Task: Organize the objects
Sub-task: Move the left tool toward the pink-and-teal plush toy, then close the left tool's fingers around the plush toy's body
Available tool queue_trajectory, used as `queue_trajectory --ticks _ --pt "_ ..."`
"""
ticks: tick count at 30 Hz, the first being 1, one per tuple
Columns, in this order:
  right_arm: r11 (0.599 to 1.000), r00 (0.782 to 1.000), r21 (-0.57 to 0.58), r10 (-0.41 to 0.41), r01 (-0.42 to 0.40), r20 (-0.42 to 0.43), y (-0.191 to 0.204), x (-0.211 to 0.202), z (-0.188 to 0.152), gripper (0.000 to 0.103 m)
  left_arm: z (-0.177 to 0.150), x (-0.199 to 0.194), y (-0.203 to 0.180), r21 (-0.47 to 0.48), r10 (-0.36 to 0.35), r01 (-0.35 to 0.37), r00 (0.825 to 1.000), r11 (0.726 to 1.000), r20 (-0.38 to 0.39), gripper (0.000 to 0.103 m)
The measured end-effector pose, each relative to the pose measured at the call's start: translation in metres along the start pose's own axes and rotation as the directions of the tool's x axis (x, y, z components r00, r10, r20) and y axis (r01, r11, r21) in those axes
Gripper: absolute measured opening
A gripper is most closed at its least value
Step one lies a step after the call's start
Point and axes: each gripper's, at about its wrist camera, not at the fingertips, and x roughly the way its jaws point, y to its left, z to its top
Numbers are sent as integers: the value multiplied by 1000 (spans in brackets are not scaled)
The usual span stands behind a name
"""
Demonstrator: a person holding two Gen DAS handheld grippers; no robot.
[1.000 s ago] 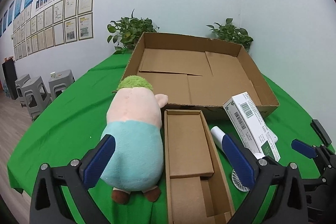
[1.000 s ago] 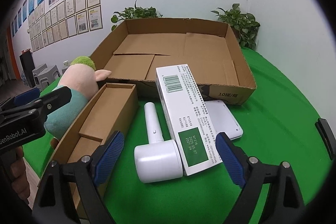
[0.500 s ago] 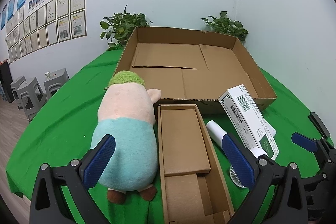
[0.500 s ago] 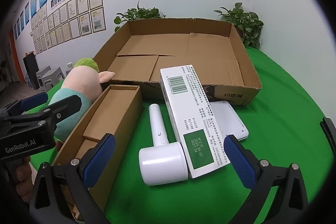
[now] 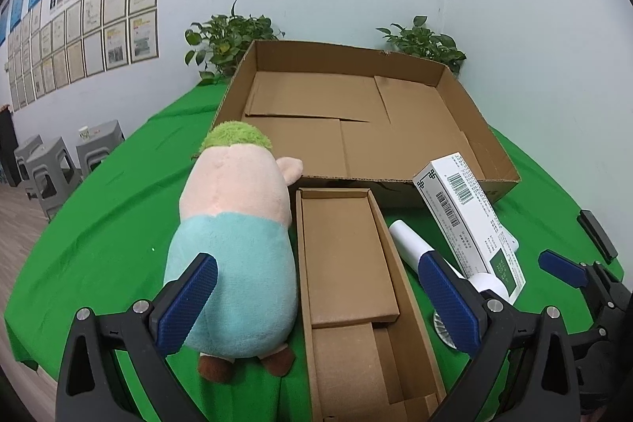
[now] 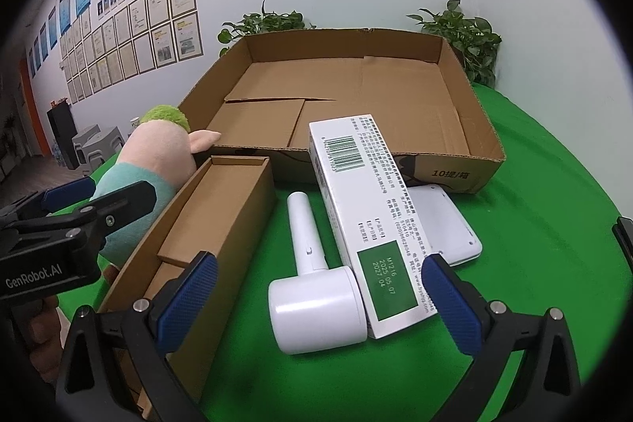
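A plush toy (image 5: 237,236) with green hair and a teal body lies on the green table, left of a narrow open cardboard box (image 5: 352,287). A white handheld fan (image 6: 312,275), a long white carton with a barcode (image 6: 368,216) and a flat white device (image 6: 443,224) lie right of the narrow box. A large shallow cardboard tray (image 5: 356,113) stands behind them, with nothing in it. My left gripper (image 5: 316,303) is open, hovering over the plush and the narrow box. My right gripper (image 6: 316,303) is open, just short of the fan and carton.
The green tablecloth (image 6: 546,232) covers a round table by a white corner wall. Two potted plants (image 5: 229,38) stand behind the tray. Grey stools (image 5: 51,165) stand on the floor to the left. The left gripper also shows in the right wrist view (image 6: 67,208).
Both grippers have shifted slightly; the objects sit a little differently in each view. Jaws stay open. No object has moved.
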Motion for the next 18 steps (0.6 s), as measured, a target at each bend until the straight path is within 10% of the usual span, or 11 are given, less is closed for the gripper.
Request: queue_trajectory --ticks 18 --pt "1000 999 23 20 -21 30 -14 -1 1 103 11 0 38 -12 4 -4 1000 1000 -29 103"
